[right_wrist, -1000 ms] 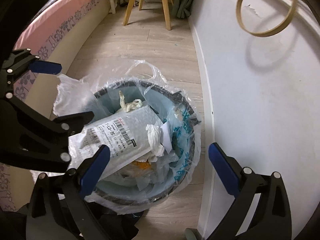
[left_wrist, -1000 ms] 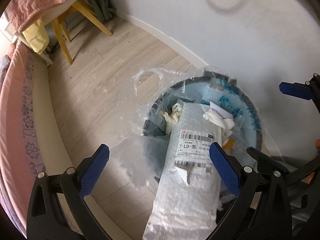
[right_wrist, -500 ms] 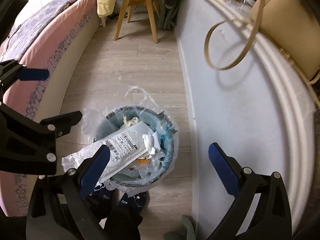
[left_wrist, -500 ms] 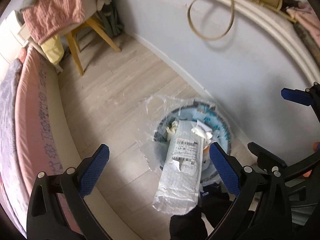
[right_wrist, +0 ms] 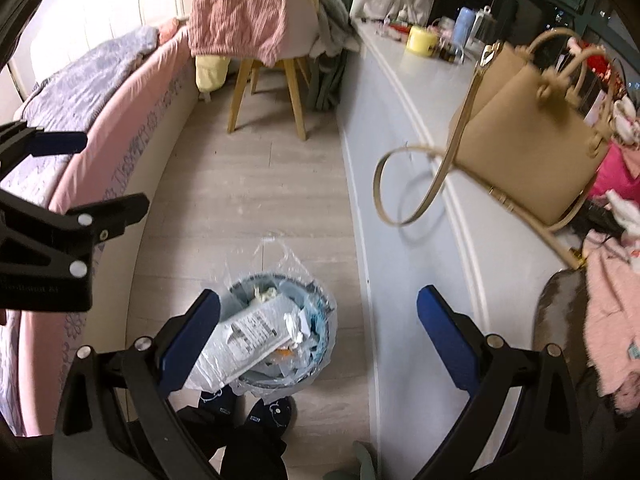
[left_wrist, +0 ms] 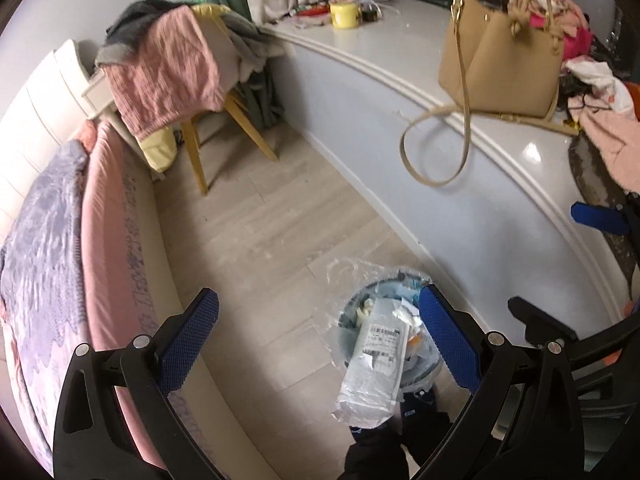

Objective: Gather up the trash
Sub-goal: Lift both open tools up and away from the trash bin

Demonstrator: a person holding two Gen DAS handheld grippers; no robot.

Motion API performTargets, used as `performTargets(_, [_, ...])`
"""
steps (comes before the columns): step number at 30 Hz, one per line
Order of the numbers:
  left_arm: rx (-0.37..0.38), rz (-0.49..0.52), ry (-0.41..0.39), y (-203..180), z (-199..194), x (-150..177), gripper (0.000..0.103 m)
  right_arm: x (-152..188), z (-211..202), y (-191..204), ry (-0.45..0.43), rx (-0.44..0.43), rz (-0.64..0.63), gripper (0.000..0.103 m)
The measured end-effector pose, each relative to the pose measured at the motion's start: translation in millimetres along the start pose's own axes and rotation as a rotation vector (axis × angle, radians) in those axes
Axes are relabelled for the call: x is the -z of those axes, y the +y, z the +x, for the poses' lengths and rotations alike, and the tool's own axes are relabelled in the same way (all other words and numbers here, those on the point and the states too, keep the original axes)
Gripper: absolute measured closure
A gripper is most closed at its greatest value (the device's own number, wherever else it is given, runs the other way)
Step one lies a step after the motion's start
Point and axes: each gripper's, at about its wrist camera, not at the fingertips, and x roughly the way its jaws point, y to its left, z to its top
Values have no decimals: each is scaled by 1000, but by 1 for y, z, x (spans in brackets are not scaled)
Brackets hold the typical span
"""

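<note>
Left tongs (left_wrist: 318, 338): we hold them high above the floor, fingers wide apart, nothing between them.
Right tongs (right_wrist: 318, 338): likewise spread and empty.
Trash bin (right_wrist: 280, 332): on the wooden floor (right_wrist: 248, 184) between the bed (right_wrist: 104, 120) and the desk (right_wrist: 404, 92), at our feet, overfull.
Mailer bag (left_wrist: 372, 360): sticks out over the rim; we judge it light, floppy and slick.
Liner bag (right_wrist: 292, 258): thin clear film, likely to tear; we would pinch its loose upstanding handle rather than the trash.
</note>
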Motion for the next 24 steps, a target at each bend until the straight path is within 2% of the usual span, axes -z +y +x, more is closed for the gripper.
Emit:
performTargets(5, [-7,-7,-12,7,-22,-2,6,-14,-27,4,-27,-9,-14,7])
performTargets(12, [-9,-83,-27,13,-53,6,6,-20,-52,14,-36,-36,-66,7])
performTargets(18, [-58,-132,-35,13,-73,20,6,-19,-66,26,-67,-90,-135,7])
performTargets(24, [-123,-230,-31,20,-91,44,6,-16,-67,44,-70,-151,-214,7])
